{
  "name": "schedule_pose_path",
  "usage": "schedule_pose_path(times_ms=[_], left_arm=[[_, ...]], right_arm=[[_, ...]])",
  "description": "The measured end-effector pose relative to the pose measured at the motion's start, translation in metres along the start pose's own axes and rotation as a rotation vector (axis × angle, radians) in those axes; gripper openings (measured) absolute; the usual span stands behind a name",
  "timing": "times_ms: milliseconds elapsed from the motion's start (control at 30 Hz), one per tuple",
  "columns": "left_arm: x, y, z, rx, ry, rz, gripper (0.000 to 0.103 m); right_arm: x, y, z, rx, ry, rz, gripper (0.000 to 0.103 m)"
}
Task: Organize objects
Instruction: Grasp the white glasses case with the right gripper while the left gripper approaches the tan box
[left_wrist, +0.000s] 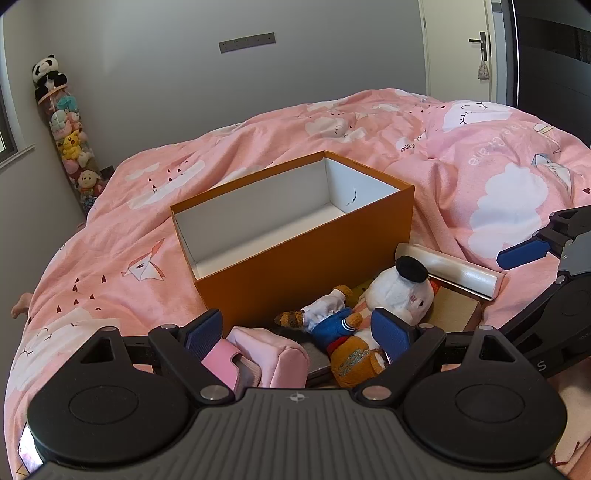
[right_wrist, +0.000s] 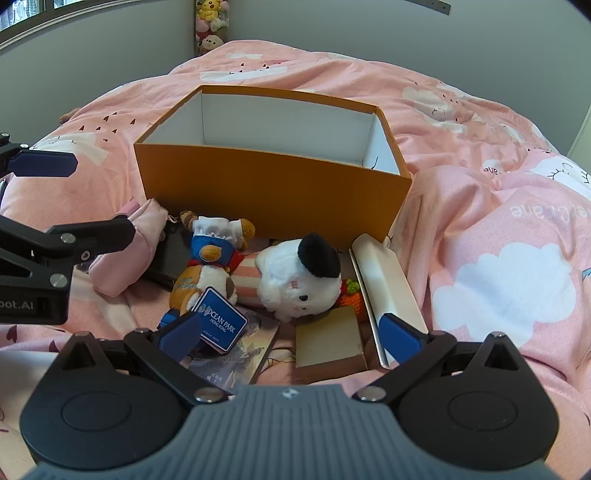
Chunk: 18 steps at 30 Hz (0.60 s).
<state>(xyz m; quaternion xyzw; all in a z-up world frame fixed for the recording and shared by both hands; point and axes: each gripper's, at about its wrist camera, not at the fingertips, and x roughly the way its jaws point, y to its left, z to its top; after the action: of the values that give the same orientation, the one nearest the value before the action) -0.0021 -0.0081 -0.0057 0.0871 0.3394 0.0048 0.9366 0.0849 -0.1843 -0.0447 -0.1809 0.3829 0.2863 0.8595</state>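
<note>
Both grippers' fingers (right_wrist: 400, 338) wide open, holding nothing; orange box (right_wrist: 273, 188) empty, white inside.

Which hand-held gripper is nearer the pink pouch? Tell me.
Left. The left hand-held gripper hangs open right over the pink pouch, one pad beside it. The right hand-held gripper sits open further right, over the books, with the plush toys between.
</note>
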Motion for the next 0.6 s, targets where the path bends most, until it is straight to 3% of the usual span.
schedule_pose_path(times_ms=[500,600], left_arm=[[0.004,-0.001,0.003,0.025,-0.017,-0.082,0.101],[0.011,-0.004,0.006,0.031,0.001,-0.105,0.087]], right_arm=[[0.006,-0.024,0.006,0.031,0.040,0.017,0.102],[0.010,-0.035,0.009,0.000,0.054,-0.006,0.097]])
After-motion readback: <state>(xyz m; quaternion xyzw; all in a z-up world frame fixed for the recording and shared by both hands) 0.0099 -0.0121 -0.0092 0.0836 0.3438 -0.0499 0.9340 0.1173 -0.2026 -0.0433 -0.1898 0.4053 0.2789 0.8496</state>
